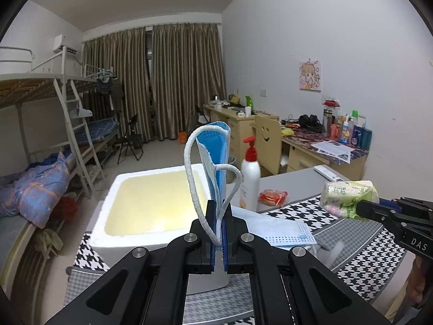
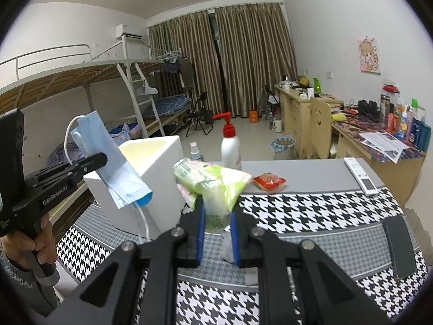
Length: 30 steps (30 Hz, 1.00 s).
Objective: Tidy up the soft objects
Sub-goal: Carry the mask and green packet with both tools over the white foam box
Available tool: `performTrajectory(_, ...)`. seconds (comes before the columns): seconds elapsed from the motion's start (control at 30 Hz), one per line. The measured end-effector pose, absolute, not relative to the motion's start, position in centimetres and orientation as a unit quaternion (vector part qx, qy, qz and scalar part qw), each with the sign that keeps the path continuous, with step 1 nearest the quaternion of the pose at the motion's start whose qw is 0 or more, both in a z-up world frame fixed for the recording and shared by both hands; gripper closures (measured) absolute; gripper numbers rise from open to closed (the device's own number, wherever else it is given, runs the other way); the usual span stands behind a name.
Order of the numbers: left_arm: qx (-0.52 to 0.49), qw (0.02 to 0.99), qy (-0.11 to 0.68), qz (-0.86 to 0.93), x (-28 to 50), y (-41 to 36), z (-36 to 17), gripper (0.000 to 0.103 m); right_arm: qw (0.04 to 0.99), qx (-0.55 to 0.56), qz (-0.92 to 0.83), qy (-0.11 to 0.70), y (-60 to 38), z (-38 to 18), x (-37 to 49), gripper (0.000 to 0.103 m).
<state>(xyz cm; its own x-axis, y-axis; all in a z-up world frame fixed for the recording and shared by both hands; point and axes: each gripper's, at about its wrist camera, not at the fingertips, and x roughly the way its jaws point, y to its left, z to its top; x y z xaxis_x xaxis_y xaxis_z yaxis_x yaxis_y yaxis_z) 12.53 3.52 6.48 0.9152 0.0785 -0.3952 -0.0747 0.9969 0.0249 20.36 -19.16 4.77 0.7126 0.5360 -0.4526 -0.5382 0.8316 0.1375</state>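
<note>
Risk lies mostly with the mask, which is pinched by one thin edge in the clenched left claw and stands upright above the near rim of the foam box. Its loops hang loose and could be snagged on that rim, or the mask could be dropped outside. A tissue pack is gripped by its crumpled wrapper in the right claw, above the counter, right of the box; the slick film could slip. A second mask is left on the counter.
</note>
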Motion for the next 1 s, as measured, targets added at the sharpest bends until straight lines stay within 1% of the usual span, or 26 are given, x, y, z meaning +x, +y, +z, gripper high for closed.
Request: performTrajectory(1.0, -0.015, 0.975, 0.190, 0.112, 9.9, 9.2, 7.1, 0.099, 0.901, -0.036, 0.353, 0.248, -11.4, 6.2, 22.2, 0.083)
